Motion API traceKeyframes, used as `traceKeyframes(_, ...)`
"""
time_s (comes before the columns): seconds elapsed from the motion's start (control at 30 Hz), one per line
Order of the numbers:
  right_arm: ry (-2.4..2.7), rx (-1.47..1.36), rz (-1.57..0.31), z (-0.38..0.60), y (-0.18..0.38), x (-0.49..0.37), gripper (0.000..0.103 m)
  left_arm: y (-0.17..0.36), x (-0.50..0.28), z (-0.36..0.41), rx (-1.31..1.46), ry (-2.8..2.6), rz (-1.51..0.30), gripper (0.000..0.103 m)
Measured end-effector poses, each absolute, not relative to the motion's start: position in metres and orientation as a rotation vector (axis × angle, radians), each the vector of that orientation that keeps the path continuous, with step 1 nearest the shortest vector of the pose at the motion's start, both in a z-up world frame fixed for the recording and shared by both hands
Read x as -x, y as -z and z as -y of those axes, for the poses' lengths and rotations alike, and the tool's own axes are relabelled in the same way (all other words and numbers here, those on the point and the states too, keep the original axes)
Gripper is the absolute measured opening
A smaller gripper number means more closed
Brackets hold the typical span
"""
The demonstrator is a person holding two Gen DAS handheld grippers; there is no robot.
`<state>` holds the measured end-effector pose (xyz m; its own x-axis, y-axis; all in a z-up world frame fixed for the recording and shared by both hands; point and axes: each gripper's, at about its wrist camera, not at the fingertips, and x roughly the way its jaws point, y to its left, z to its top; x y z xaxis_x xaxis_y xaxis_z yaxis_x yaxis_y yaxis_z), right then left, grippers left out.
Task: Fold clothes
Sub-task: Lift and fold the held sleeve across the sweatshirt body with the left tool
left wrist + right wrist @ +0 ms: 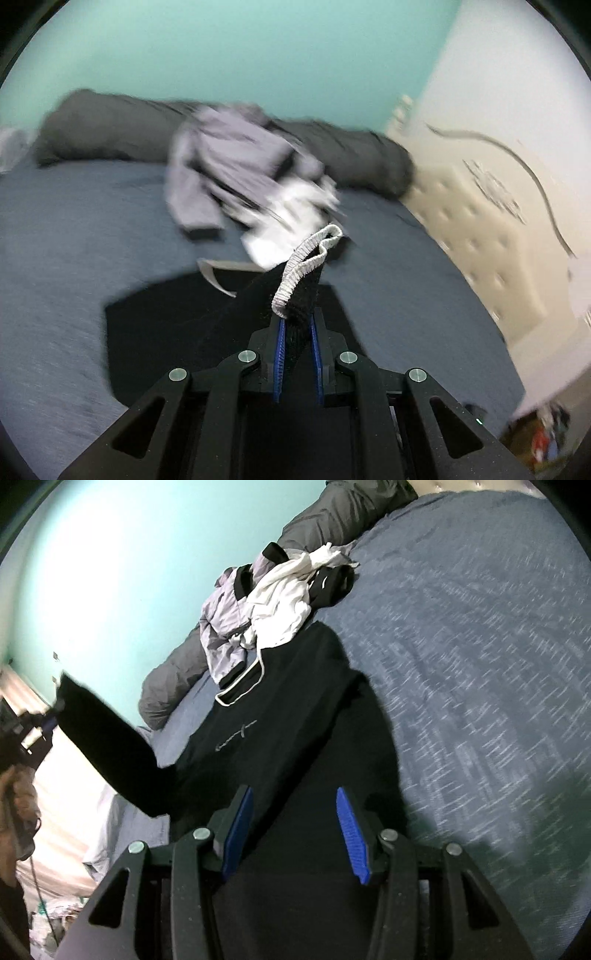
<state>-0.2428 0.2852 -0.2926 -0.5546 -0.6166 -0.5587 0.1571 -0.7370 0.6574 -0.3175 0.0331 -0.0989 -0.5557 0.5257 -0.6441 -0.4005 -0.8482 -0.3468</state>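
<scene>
Black sweatshirt (155, 332) lies spread on the blue-grey bed (74, 229), and from the left wrist camera one of its sleeves (299, 295) rises off the mattress into the left gripper (297, 332). That gripper's blue-padded fingers (279, 347) are drawn close together with the black cloth of the cuff pinched between them; a pale ribbed band (303, 266) curls up along the top of the pinched cloth. Beyond the sleeve a heap of other clothes (236, 173), lilac-grey and white, sits toward the far edge of the bed, touching a long grey pillow (110, 125) that runs along that edge below the turquoise wall (258, 48). A cream tufted headboard (480, 229) closes the right side of the bed. The view is blurred, so finer detail is lost.

From the right wrist camera the sweatshirt (280, 731) is seen chest-up on the bed (480, 664), a small pale script line across its front and a white-edged neckline at the far end, just beside the pile of clothes (277, 602). The lifted sleeve (107, 746) stretches out to the left of the frame, clear of the mattress, its end at the other gripper, which is barely visible. The right gripper (295, 830) hangs over the lower part of the garment with its blue pads (351, 834) spread well apart and nothing between them. The grey pillow (173, 679) runs along the far edge of the bed against the turquoise wall (110, 572).
</scene>
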Motion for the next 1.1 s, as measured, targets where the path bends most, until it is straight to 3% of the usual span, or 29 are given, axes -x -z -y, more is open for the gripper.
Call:
traceKeyframes(0.2, 2.29, -1.116, 0.811, -0.295, 0.29, 0.24, 0.048, 0.186, 0.278, -0.112, 1.236, -2.184, 0.091, 0.015)
traceKeyframes(0.33, 2.274, -1.139, 0.835, -0.296, 0.294, 0.241, 0.048, 0.236, 0.264, -0.112, 1.348, -2.145, 0.082, 0.04)
traceKeyframes(0.47, 2.26, -1.156, 0.83, -0.294, 0.296, 0.243, 0.048, 0.258, 0.256, -0.088, 1.402, -2.169, 0.096, 0.055)
traceKeyframes(0.67, 2.261, -1.196, 0.789, -0.285, 0.301, 0.25, 0.048, 0.266, 0.258, -0.036, 1.447, -2.269, 0.038, 0.055)
traceKeyframes(0.77, 2.255, -1.218, 0.773, -0.283, 0.304, 0.253, 0.061, 0.271, 0.262, -0.011, 1.479, -2.303, 0.04, 0.055)
traceKeyframes(1.1, 2.174, -1.364, 0.69, -0.258, 0.322, 0.265, 0.061, 0.313, 0.26, 0.025, 1.579, -2.305, 0.042, 0.055)
